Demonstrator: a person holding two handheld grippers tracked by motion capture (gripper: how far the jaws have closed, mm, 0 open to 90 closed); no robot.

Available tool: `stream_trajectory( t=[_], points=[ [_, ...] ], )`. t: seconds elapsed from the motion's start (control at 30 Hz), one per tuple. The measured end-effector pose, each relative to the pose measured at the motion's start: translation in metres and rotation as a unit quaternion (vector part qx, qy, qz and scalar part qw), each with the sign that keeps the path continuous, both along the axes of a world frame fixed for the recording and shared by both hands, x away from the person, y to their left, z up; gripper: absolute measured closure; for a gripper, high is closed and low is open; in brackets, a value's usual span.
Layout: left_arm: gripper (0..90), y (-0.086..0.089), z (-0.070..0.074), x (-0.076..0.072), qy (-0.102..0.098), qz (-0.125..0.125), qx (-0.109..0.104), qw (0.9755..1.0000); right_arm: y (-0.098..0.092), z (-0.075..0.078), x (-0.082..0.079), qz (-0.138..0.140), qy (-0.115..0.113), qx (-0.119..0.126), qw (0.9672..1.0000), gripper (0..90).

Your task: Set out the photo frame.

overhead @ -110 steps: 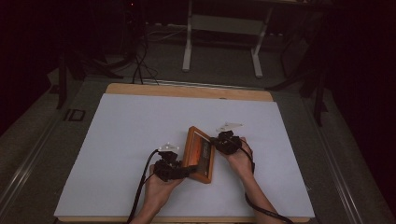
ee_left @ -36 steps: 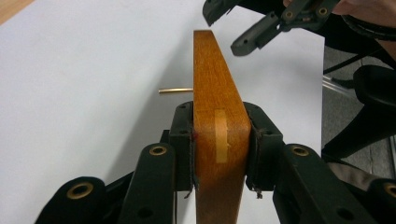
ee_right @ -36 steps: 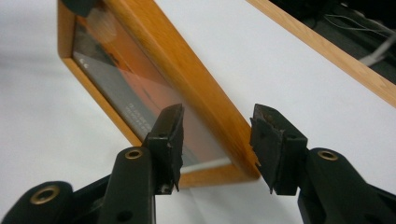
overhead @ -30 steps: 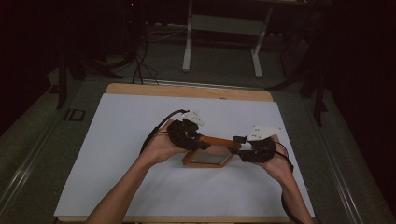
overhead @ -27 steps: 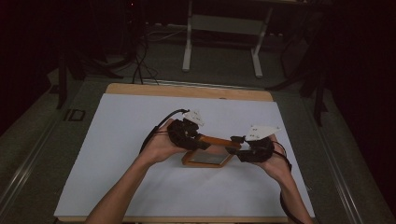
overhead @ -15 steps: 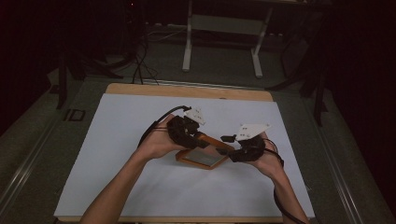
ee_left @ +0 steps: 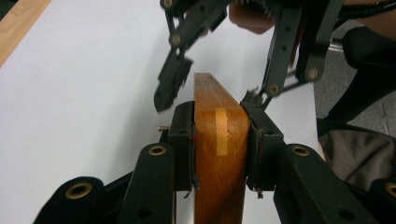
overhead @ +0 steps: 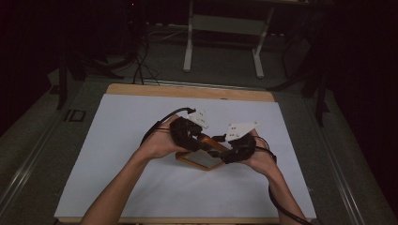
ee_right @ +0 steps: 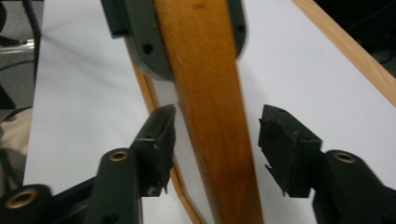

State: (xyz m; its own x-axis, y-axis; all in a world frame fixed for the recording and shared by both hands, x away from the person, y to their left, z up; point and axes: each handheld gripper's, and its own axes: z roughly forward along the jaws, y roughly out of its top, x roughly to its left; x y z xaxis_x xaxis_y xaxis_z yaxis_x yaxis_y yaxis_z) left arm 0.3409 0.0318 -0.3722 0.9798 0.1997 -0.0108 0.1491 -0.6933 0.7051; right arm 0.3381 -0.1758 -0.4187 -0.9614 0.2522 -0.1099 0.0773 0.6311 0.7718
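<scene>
Clamping wooden frame, left tongs (right tongs astride, apart).

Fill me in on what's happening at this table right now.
A person holds a claw in each hand over a white-covered table. The left claw is shut on the edge of a wooden frame, tilting it up off the surface. The right claw is open, its jaws on either side of the frame's edge without touching it.
</scene>
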Motion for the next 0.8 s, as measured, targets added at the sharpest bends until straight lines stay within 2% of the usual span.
stream_trajectory(
  t=[0.1,0.2,0.3,0.37,0.57,0.6,0.67,0.8],
  points=[
    [68.6,-0.001,-0.001,0.001,0.004,-0.003,-0.005,1.0000,0.002,0.000,-0.002,0.016,-0.003,-0.004,0.9999,53.3],
    [67.5,-0.001,-0.002,0.002,0.008,-0.003,-0.011,0.9999,0.002,0.001,-0.003,0.020,-0.013,-0.012,0.9996,57.5],
    [62.3,-0.001,-0.002,0.003,0.011,0.005,-0.019,0.9998,-0.003,0.002,-0.004,0.030,-0.012,-0.009,0.9994,66.9],
    [59.5,-0.002,-0.004,0.004,0.015,0.008,-0.027,0.9995,-0.005,0.001,-0.006,0.028,-0.020,-0.008,0.9994,67.8],
    [47.3,-0.003,-0.009,0.005,0.017,0.014,-0.032,0.9992,-0.012,-0.001,-0.007,0.025,-0.022,-0.002,0.9994,68.1],
    [45.9,-0.002,-0.009,0.005,0.015,0.018,-0.038,0.9990,-0.014,-0.001,-0.008,0.024,-0.021,-0.003,0.9995,68.1],
    [43.8,0.004,-0.011,0.005,0.024,0.022,-0.061,0.9976,-0.017,-0.001,-0.008,0.023,-0.020,-0.002,0.9995,68.1],
    [42.3,0.017,-0.018,0.007,0.031,0.045,-0.083,0.9950,-0.023,-0.002,-0.008,0.016,-0.015,0.000,0.9997,68.1]
  ],
)
